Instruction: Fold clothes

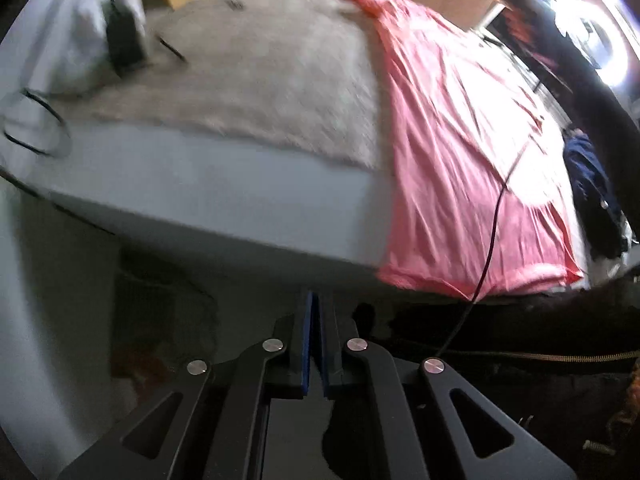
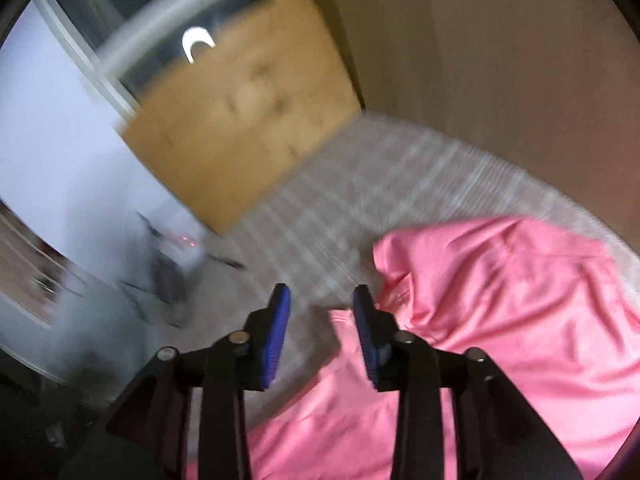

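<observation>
Pink cotton garment (image 1: 472, 152) lies spread and creased on a beige fuzzy blanket (image 1: 260, 80) covering the bed, its hem hanging over the near edge. Left gripper (image 1: 316, 300) is below the bed edge, blue pads pressed together, nothing between them. Right gripper (image 2: 322, 300) hovers over the garment (image 2: 500, 320), jaws wide apart, empty. Thin black cable (image 1: 492, 216) crosses the cloth.

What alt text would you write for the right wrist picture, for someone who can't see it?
An open two-finger gripper with blue pads hovers over the edge of a rumpled pink garment spread on a pale fuzzy blanket. A brown cardboard sheet stands behind; the picture is motion-blurred.
</observation>
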Tool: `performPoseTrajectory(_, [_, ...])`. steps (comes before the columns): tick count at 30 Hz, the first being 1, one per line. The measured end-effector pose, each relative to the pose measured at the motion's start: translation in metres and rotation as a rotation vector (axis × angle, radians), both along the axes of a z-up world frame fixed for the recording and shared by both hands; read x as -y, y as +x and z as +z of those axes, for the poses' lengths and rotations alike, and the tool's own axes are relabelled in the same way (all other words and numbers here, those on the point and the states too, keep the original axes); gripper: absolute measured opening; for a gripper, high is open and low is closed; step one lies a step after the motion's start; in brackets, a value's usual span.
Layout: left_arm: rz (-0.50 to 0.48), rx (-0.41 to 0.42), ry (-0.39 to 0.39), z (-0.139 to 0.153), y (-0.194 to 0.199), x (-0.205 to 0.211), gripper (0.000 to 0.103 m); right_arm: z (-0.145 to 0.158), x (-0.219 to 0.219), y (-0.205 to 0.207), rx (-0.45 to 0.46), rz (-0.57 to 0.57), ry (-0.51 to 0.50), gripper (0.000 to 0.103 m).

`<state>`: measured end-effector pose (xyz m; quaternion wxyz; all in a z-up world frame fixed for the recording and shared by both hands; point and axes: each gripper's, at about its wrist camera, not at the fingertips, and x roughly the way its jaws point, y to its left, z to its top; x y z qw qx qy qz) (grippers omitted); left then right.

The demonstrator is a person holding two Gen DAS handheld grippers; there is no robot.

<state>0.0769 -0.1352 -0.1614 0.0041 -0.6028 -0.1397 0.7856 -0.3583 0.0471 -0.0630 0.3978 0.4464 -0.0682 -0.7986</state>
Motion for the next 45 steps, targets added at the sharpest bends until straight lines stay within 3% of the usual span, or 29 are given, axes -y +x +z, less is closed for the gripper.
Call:
performPoseTrajectory(4, [-0.077, -0.124, -0.048, 0.048, -0.025, 0.0, 0.002, 0.073, -0.102, 0.057, -0.128, -0.104, -0.121, 0.034])
performPoseTrajectory(9, [-0.302, -0.241, -0.055, 0.079, -0.084, -0.063, 0.002, 0.132, -0.224, 0.146, -0.271, -0.322, -0.035, 0.042])
performPoseTrajectory(12, [-0.417, -0.264, -0.038, 0.083, -0.112, -0.113, 0.002, 0.143, -0.292, 0.189, -0.327, -0.431, 0.052, 0.058])
performPoseTrajectory(13, [-0.455, -0.269, -0.033, 0.083, -0.121, -0.132, 0.002, 0.141, -0.31, 0.197, -0.342, -0.46, 0.09, 0.063])
performPoseTrajectory(16, [-0.542, -0.27, -0.019, 0.076, -0.138, -0.198, 0.002, 0.119, -0.361, 0.205, -0.356, -0.515, 0.22, 0.064])
performPoseTrajectory(21, [-0.665, -0.26, 0.003, 0.062, -0.165, -0.316, 0.004, 0.043, -0.414, 0.161, -0.204, -0.472, 0.3, 0.063])
performPoseTrajectory(22, [-0.69, -0.258, 0.005, 0.059, -0.17, -0.34, 0.006, 0.027, -0.418, 0.15, -0.172, -0.448, 0.317, 0.06])
performPoseTrajectory(25, [-0.734, -0.258, 0.001, 0.053, -0.205, -0.412, 0.006, -0.016, -0.429, 0.118, -0.068, -0.391, 0.349, 0.036])
performPoseTrajectory(28, [-0.758, -0.292, -0.096, 0.051, -0.256, -0.464, 0.008, -0.034, -0.444, 0.106, -0.004, -0.392, 0.307, 0.036])
performPoseTrajectory(31, [-0.777, -0.294, -0.169, 0.04, -0.308, -0.499, 0.015, -0.032, -0.462, 0.108, -0.019, -0.402, 0.292, 0.037])
performPoseTrajectory(33, [-0.793, -0.279, -0.217, 0.025, -0.346, -0.524, 0.014, -0.031, -0.472, 0.113, -0.029, -0.388, 0.283, 0.039])
performPoseTrajectory(35, [-0.814, -0.258, -0.247, 0.01, -0.368, -0.541, 0.014, -0.031, -0.48, 0.116, -0.037, -0.378, 0.276, 0.046])
performPoseTrajectory(38, [-0.827, -0.214, -0.278, -0.014, -0.395, -0.552, 0.017, -0.032, -0.49, 0.116, -0.04, -0.376, 0.256, 0.047])
performPoseTrajectory(40, [-0.813, -0.181, -0.268, -0.026, -0.408, -0.548, 0.002, -0.036, -0.494, 0.109, -0.029, -0.373, 0.233, 0.047])
performPoseTrajectory(41, [-0.805, -0.165, -0.263, -0.032, -0.415, -0.546, 0.001, -0.038, -0.496, 0.104, -0.021, -0.372, 0.226, 0.047])
performPoseTrajectory(44, [-0.696, -0.226, -0.156, -0.014, -0.415, -0.508, 0.001, -0.044, -0.491, 0.087, -0.003, -0.35, 0.218, 0.047])
performPoseTrajectory(45, [-0.62, -0.242, -0.108, -0.006, -0.413, -0.487, 0.001, -0.046, -0.488, 0.08, 0.001, -0.339, 0.216, 0.047])
